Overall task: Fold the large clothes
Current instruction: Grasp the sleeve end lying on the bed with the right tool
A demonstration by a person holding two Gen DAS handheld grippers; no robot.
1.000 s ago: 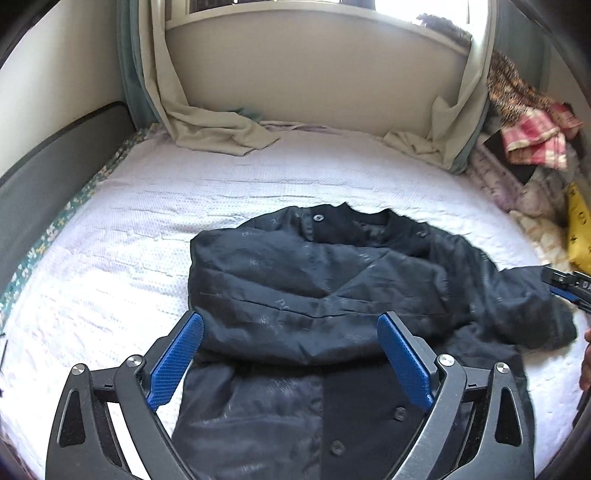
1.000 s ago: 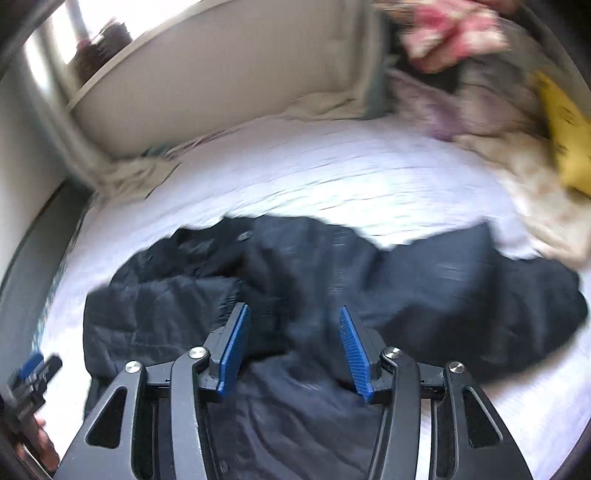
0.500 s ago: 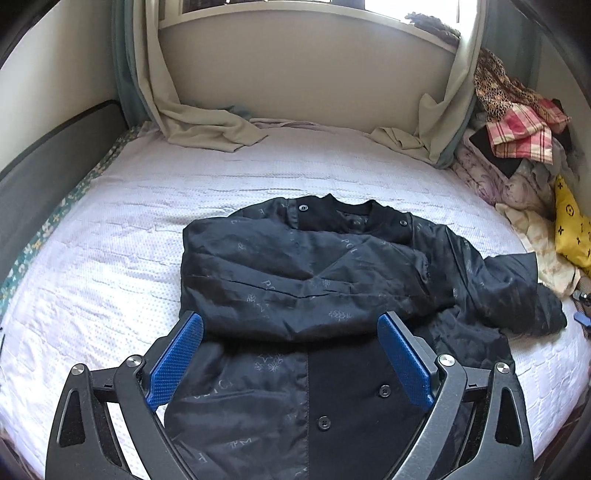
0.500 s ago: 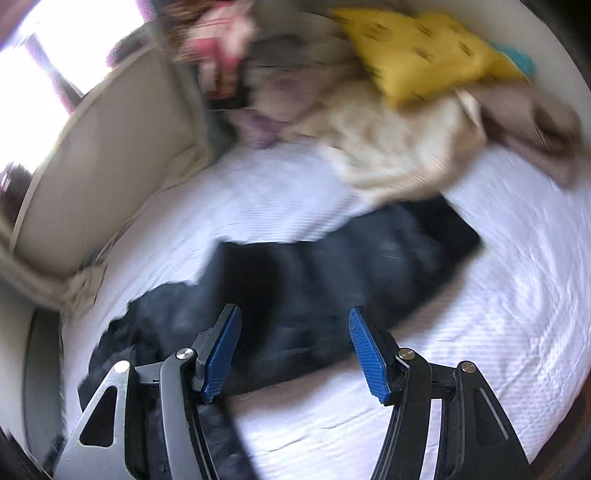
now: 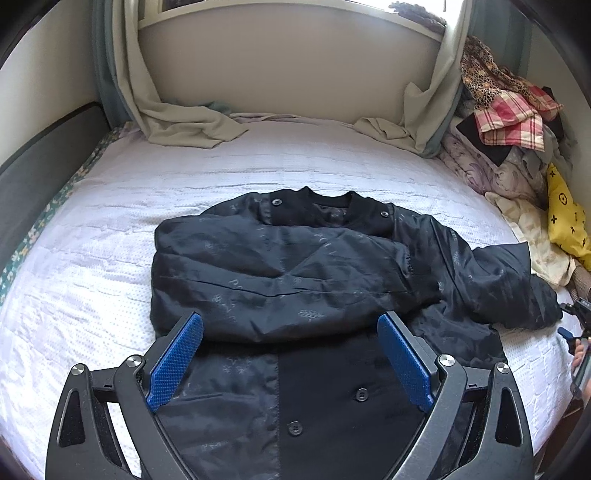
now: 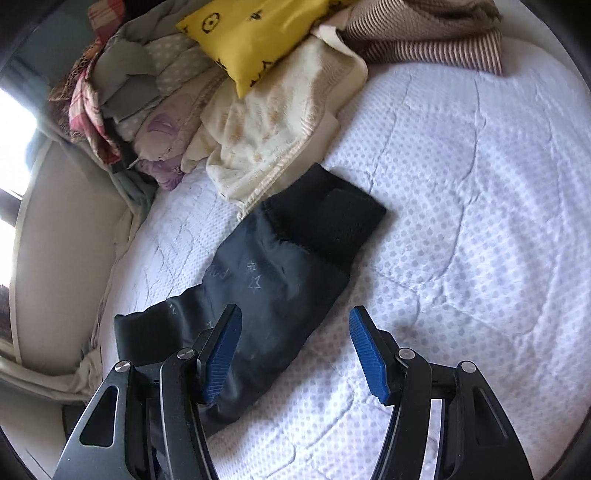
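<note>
A black button-front jacket (image 5: 295,266) lies face up on the white bed cover (image 5: 110,295), collar toward the window. Its left sleeve is folded across the chest. My left gripper (image 5: 290,321) hovers open over the lower front, touching nothing. The right sleeve (image 6: 273,273) stretches out sideways and ends in a black knit cuff (image 6: 328,225). My right gripper (image 6: 295,312) hangs open just above that sleeve's near part, its left finger over the cloth and its right finger over bare cover. The right gripper (image 5: 576,321) also shows at the left wrist view's far right edge.
A heap of clothes (image 5: 509,122) and a yellow pillow (image 6: 258,26) line the bed's right side. A cream blanket (image 6: 266,140) lies next to the cuff, with a brown striped knit (image 6: 424,37) beyond. Curtain ends (image 5: 177,122) rest at the head. A dark panel (image 5: 37,166) borders the left.
My right gripper swung from over the jacket's body out to the right sleeve, rolling and sinking as it went. My left gripper drew back slightly. The jacket has not shifted.
</note>
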